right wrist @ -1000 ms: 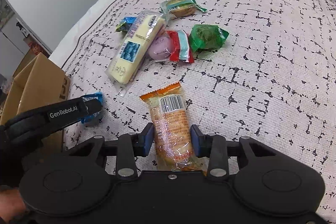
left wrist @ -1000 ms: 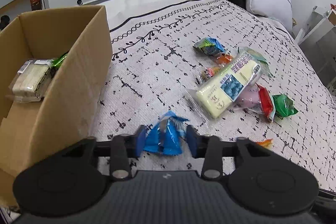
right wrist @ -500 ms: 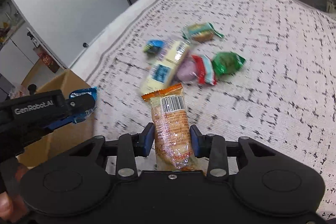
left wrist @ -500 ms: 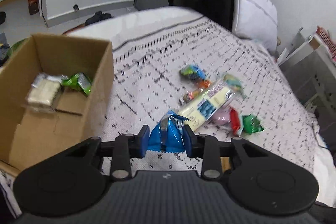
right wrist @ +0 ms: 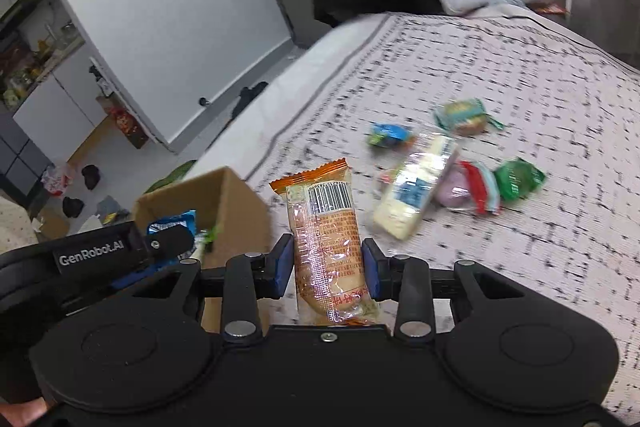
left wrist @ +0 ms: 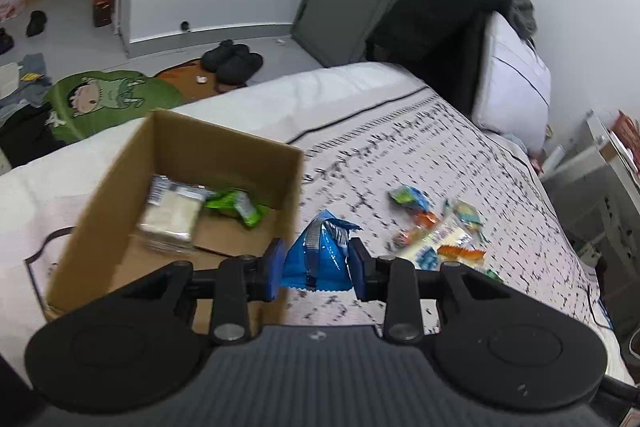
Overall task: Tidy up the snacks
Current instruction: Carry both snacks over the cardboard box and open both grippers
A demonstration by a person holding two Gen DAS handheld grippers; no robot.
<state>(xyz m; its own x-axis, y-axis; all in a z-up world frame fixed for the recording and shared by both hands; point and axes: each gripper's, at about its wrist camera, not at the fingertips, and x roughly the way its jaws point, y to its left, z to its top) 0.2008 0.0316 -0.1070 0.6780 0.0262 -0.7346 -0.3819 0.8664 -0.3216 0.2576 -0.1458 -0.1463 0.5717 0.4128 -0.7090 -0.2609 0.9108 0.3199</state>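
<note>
We had the left tool (left wrist: 316, 267) clamped on a blue packet (left wrist: 320, 259) at lower centre beside the box (left wrist: 120, 187), and the right tool (right wrist: 326, 269) clamped on an orange packet (right wrist: 326, 227) at lower centre.

left tongs (left wrist: 316, 264) angled downward, pads clamped on a blue packet; right tongs (right wrist: 328, 269) likewise, gripping an orange packet

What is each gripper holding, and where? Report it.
Left gripper: blue snack packet, pinched across its lower sides. Right gripper: orange-ended pastry packet, gripped across its lower half.
</note>
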